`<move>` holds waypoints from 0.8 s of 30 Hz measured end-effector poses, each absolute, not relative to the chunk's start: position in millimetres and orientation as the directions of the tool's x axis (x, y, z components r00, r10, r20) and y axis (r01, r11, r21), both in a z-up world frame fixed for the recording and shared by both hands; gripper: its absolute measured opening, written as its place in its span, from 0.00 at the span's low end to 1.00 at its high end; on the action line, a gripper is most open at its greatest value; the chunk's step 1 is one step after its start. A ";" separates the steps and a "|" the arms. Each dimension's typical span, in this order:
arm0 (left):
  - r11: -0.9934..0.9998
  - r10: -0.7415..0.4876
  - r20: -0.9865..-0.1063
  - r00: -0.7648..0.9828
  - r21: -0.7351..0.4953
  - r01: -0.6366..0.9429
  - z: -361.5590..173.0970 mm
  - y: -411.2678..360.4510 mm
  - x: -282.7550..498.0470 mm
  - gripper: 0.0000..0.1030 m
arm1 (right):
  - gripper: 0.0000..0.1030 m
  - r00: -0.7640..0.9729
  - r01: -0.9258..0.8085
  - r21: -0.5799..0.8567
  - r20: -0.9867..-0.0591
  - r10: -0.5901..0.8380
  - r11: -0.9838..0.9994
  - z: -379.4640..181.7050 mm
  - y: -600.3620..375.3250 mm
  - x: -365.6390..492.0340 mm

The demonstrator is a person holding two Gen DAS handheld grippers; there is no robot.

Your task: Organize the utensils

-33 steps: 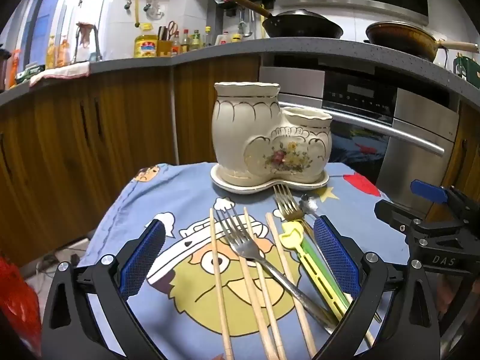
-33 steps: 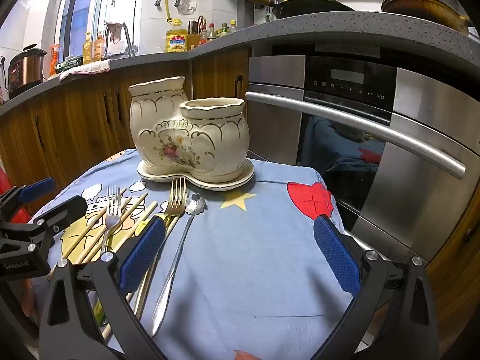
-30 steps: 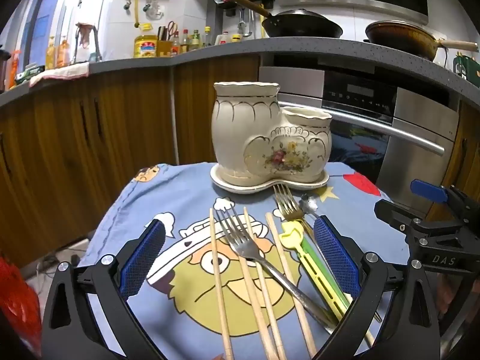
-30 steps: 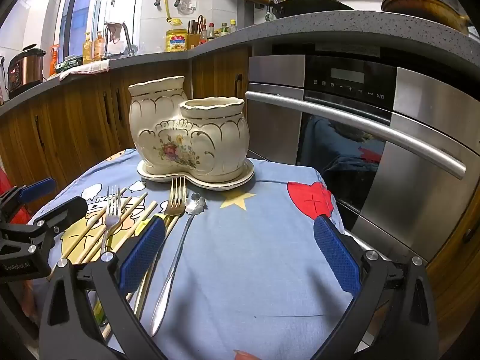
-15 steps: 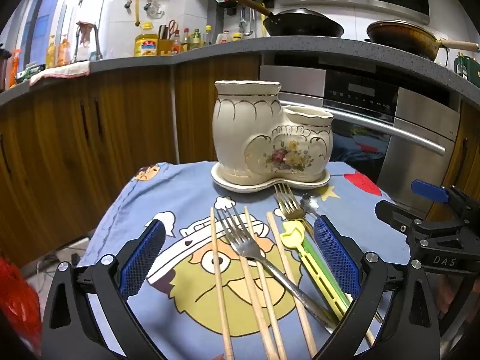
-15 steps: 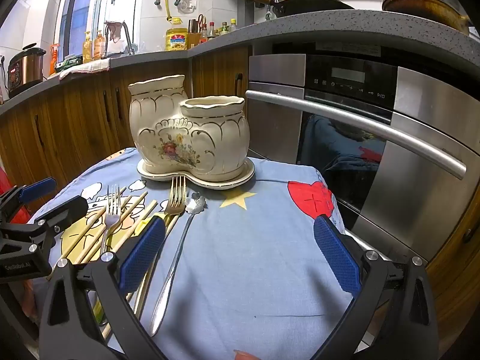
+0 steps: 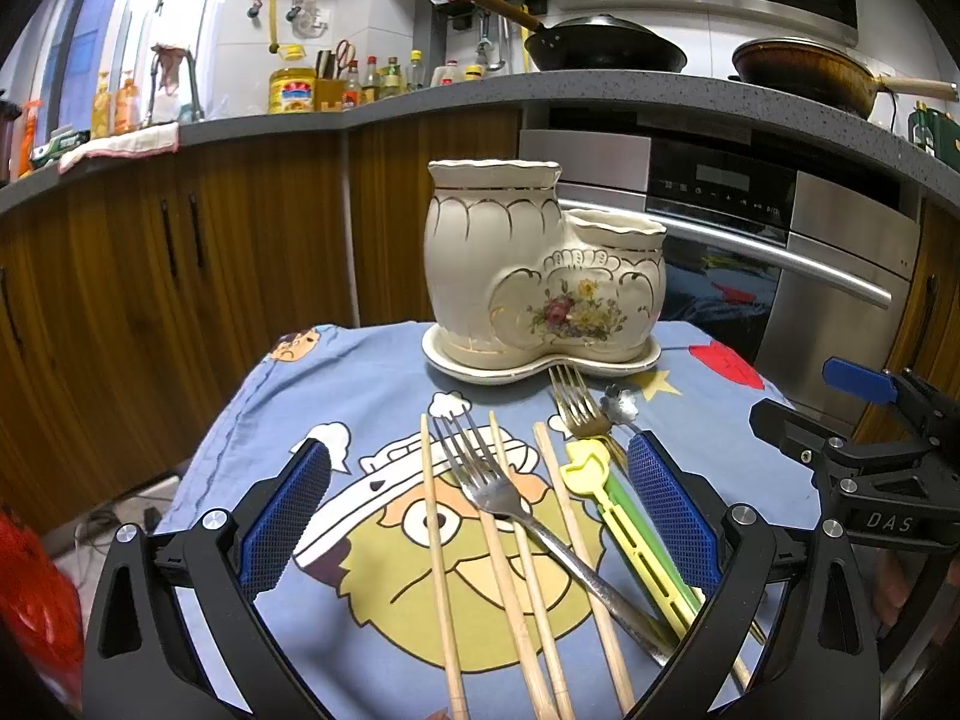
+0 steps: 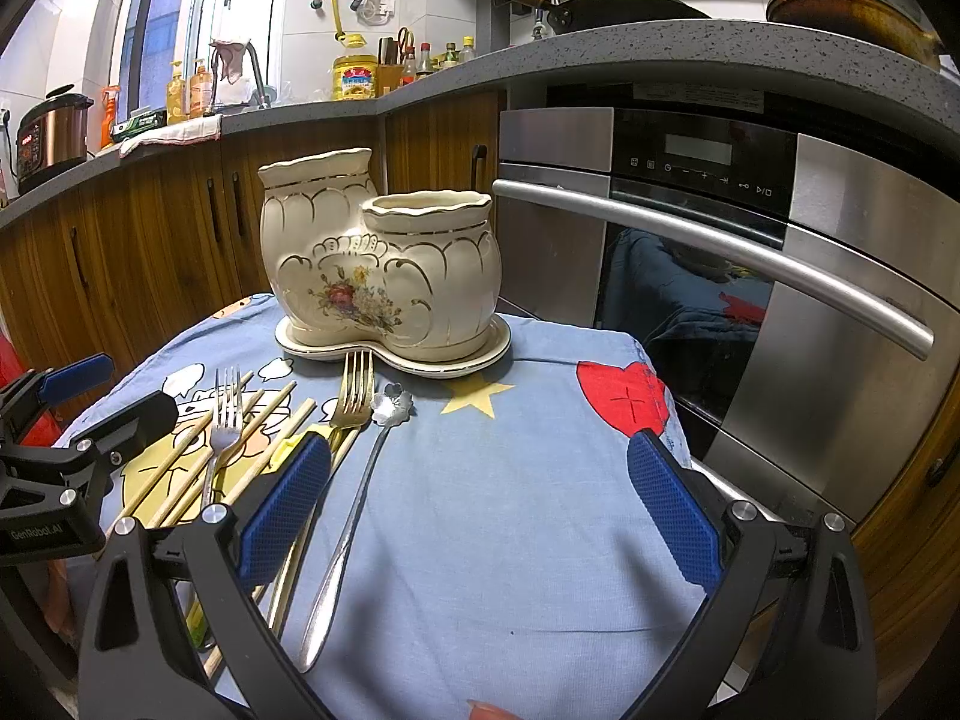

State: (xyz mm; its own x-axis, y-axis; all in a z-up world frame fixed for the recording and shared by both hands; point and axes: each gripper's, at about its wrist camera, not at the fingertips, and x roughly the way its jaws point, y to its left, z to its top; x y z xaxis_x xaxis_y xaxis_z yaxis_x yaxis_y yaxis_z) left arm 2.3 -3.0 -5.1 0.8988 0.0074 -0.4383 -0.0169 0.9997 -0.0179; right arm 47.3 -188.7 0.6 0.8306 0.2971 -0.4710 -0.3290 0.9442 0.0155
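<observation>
Left view: left gripper [image 7: 478,510] hovers wide and empty over the silver fork [image 7: 510,504] and chopsticks [image 7: 441,540]; the yellow-green tool [image 7: 624,522] lies by its right pad.
Holder: the two-cup ceramic holder [image 7: 540,270] stands ahead of the tool, empty as far as shows.
Right view: right gripper [image 8: 478,510] is wide and empty; the spoon [image 8: 354,498] and gold fork [image 8: 354,396] lie by its left pad.
Change: nothing has moved against a second ago; both tools hold their poses.
Meaning: sorting is not yet begun; every utensil is on the cloth [image 8: 540,450].
</observation>
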 end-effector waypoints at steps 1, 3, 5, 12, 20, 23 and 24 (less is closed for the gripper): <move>1.000 0.006 -0.439 0.898 -0.019 -0.016 -4.3 -2.6 2.2 0.95 | 0.95 0.831 -0.329 0.015 -0.471 0.297 0.944 0.5 -188.7 47.3; 1.000 0.007 -0.440 0.898 -0.017 -0.017 -4.5 -2.9 2.2 0.95 | 0.95 0.830 -0.329 0.015 -0.472 0.297 0.944 0.5 -188.6 47.2; 1.000 0.006 -0.440 0.898 -0.018 -0.016 -4.1 -2.7 2.1 0.95 | 0.95 0.828 -0.331 0.016 -0.474 0.299 0.943 0.3 -188.4 47.4; 1.000 0.007 -0.439 0.898 -0.019 -0.017 -5.8 -3.1 3.8 0.95 | 0.95 0.828 -0.331 0.015 -0.474 0.298 0.944 -0.4 -187.6 47.6; 1.000 0.008 -0.441 0.898 -0.017 -0.017 -5.0 -3.1 3.6 0.95 | 0.95 0.828 -0.331 0.014 -0.475 0.298 0.943 0.3 -187.9 47.6; 1.000 0.008 -0.441 0.898 -0.016 -0.017 -6.1 -3.6 4.4 0.95 | 0.95 0.828 -0.331 0.014 -0.476 0.297 0.943 0.2 -187.8 47.8; 1.000 0.008 -0.441 0.898 -0.015 -0.017 -5.3 -3.4 3.8 0.95 | 0.95 0.828 -0.331 0.013 -0.476 0.297 0.943 0.0 -187.6 47.9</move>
State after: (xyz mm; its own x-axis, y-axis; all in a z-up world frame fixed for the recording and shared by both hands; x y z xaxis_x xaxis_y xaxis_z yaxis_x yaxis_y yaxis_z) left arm 3.8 -3.4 -5.3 0.8976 0.0084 -0.4408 -0.0169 0.9997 -0.0153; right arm 47.9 -187.6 0.0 0.8276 0.2974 -0.4761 -0.3313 0.9434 0.0135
